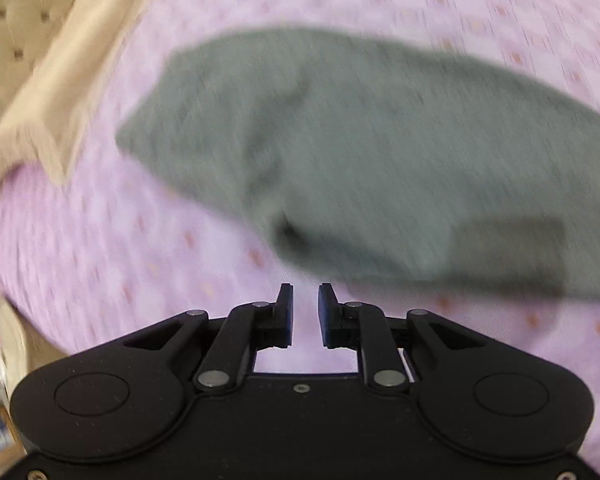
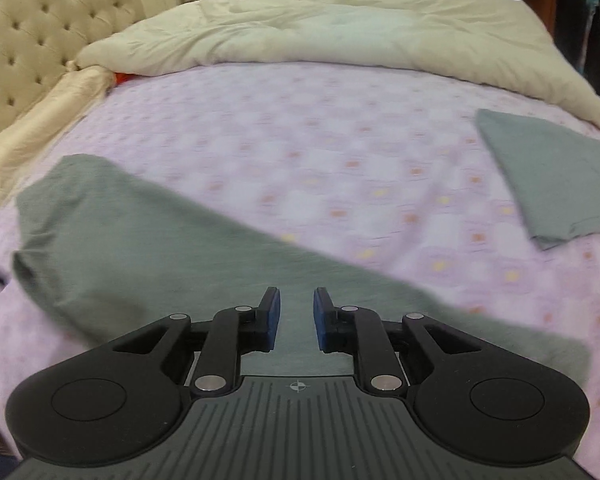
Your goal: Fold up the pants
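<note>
Right wrist view: we hover both grippers, left gripper (image 1: 305,312) and right gripper (image 2: 296,316), spread and empty, over grey pants (image 2: 148,240) lower left, lining up a grab

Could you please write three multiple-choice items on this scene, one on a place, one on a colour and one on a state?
1. Where does the folded cloth lie in the right wrist view?
A. at far right on the bedsheet, near the duvet
B. on the headboard
C. between the right gripper's fingers

2. What colour are the pants?
A. red
B. grey-green
C. white

3. How do the grippers stand?
A. both shut on the pants
B. left shut, right open
C. both open, holding nothing

Answers:
1 A: the cloth rests on the sheet just below the duvet's edge.
2 B: both views show grey-green fabric on the lilac sheet.
3 C: the left gripper and right gripper each show a gap between the pads, with no fabric in it.
</note>
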